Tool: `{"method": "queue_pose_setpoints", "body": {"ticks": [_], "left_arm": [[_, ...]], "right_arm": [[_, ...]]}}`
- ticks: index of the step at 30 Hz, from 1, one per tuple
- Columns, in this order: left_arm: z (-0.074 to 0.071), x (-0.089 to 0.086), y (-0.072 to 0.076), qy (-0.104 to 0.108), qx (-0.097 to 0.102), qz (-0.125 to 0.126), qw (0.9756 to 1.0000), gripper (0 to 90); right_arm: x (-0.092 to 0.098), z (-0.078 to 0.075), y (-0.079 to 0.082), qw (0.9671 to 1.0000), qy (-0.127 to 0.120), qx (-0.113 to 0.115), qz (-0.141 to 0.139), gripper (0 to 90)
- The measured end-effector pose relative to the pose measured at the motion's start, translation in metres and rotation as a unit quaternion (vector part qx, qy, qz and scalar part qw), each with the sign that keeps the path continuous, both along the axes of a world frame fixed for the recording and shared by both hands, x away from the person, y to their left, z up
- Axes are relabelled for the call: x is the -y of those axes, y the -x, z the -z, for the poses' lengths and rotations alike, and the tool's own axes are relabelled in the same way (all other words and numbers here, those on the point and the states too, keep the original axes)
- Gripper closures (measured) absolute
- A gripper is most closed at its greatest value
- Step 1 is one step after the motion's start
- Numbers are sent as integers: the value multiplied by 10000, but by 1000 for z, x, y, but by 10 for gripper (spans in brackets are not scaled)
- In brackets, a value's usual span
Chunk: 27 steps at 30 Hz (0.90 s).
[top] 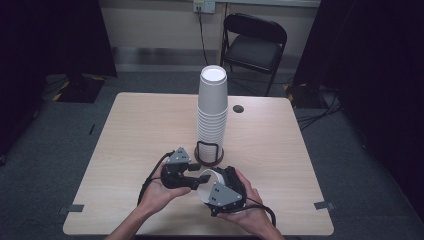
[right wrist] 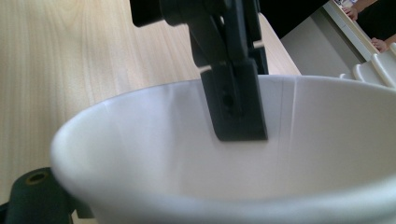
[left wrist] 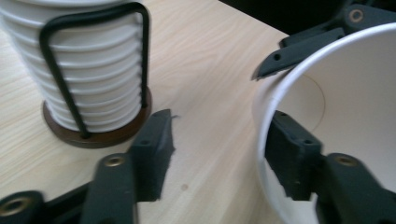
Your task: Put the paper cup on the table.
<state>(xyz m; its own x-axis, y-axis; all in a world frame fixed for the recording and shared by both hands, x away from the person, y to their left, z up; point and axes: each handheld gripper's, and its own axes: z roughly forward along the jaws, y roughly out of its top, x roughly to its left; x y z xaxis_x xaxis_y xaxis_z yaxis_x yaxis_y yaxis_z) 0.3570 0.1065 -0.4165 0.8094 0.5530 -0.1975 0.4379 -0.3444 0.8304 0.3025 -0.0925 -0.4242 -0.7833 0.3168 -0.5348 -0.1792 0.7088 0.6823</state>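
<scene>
Already one white paper cup [top: 204, 181] is off the tall stack of cups [top: 212, 112] and held low over the table [top: 140, 130], at about 6 o'clock from the stack's round wooden holder [top: 209, 159]. The right gripper [top: 216, 184] appears to have it: in the right gripper view the cup's rim [right wrist: 196, 140] lies right across the gripper's own jaws, though how tightly they pinch it I cannot tell. The left gripper [top: 192, 176] stands wide open; in the left gripper view one jaw reaches inside the cup's mouth [left wrist: 336, 116] and the other stays outside on the holder's side, so the cup wall sits between them, not yet clamped.

Judging from this, a single cup has been separated and is mid-handover or being steadied; setting it down or placing it somewhere is what remains, and the stack is otherwise still full and upright inside its black wire cage [top: 207, 148].

Room is tight at 12 o'clock, where the holder stands near the left gripper. The table is bare toward 9 and 3 o'clock, with plenty of space. Its near edge runs just below the person's hands at 6 o'clock. A small dark grommet hole [top: 238, 108] lies at 1 o'clock of the stack.
</scene>
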Motion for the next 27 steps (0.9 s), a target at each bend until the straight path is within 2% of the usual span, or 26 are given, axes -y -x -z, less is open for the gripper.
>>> {"method": "queue_pose_setpoints", "body": {"ticks": [4, 6, 7, 12, 17, 21, 25, 26, 27], "left_arm": [[-1, -3, 2, 21, 90, -75, 9999, 380], [-3, -7, 3, 98, 90, -106, 9999, 348], [-3, -10, 4, 249, 127, -114, 9995, 326], [-1, -17, 7, 211, 256, -274, 9991, 308], [5, -28, 10, 167, 237, -387, 9988, 285], [13, -36, 11, 124, 274, -473, 9984, 266], [22, -42, 9, 175, 240, -627, 9976, 242], [22, -42, 9, 175, 240, -627, 9976, 231], [25, -45, 8, 173, 233, -715, 9970, 225]], "right_arm": [[2, 0, -2, 9999, -81, -50, 54, 116], [5, 0, -4, 9998, -125, -83, 101, 117], [6, 1, -5, 9998, -149, -106, 121, 117], [10, 3, -9, 9993, -216, -210, 221, 116], [17, 6, -14, 9977, -394, -413, 355, 116], [26, 8, -21, 9946, -648, -632, 499, 116], [36, 7, -29, 9889, -1009, -854, 678, 116], [36, 7, -29, 9889, -1009, -854, 678, 116], [42, 6, -33, 9857, -1170, -938, 770, 116]]}}
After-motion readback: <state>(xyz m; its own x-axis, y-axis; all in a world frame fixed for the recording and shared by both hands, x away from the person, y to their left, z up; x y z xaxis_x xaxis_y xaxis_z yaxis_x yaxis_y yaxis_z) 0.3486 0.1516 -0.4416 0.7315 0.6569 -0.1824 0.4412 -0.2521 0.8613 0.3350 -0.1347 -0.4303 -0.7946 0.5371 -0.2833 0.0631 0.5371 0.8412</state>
